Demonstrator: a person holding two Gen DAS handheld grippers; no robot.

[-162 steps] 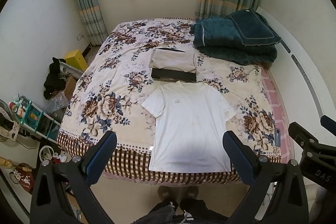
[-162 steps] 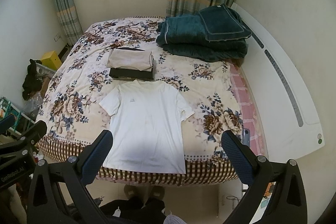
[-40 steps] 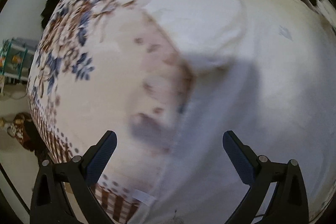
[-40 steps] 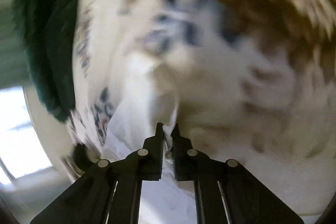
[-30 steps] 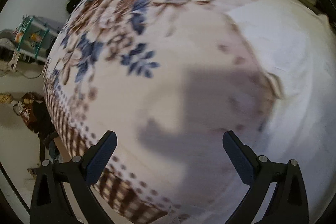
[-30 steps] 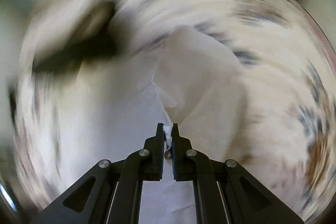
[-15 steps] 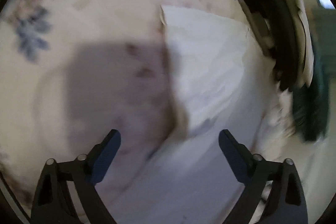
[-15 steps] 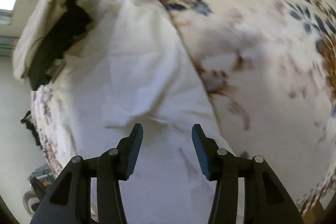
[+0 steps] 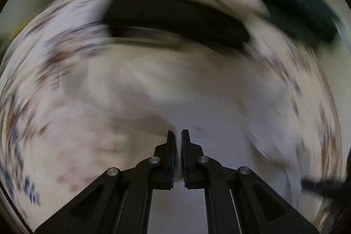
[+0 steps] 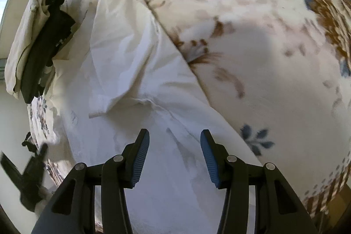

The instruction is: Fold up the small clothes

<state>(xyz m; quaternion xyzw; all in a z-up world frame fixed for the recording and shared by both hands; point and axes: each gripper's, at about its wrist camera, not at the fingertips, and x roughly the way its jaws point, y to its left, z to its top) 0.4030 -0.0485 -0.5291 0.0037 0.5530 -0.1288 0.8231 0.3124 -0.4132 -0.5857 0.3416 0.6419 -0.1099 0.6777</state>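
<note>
A white T-shirt [image 10: 122,54] lies flat on the floral bedspread [image 10: 274,58], its right sleeve folded in over the body. My right gripper [image 10: 174,135] hovers open over the shirt's right side, with nothing between its blue pads. The left wrist view is badly blurred. There my left gripper [image 9: 178,133] is shut on a pinch of the T-shirt [image 9: 219,124], and white cloth rises up to its tips. The left gripper [image 10: 28,172] also shows as a dark blur at the lower left of the right wrist view.
A folded stack, a beige garment on a black one [image 10: 43,41], lies just beyond the shirt's collar, also seen as the stack [image 9: 175,14]. A teal blanket [image 9: 296,3] sits further back. The checked hem of the bedspread [image 10: 324,194] marks the near bed edge.
My left gripper swept across from the bare bedspread to the shirt and went from wide open to shut on the cloth. My right gripper let go of the folded sleeve and stands open.
</note>
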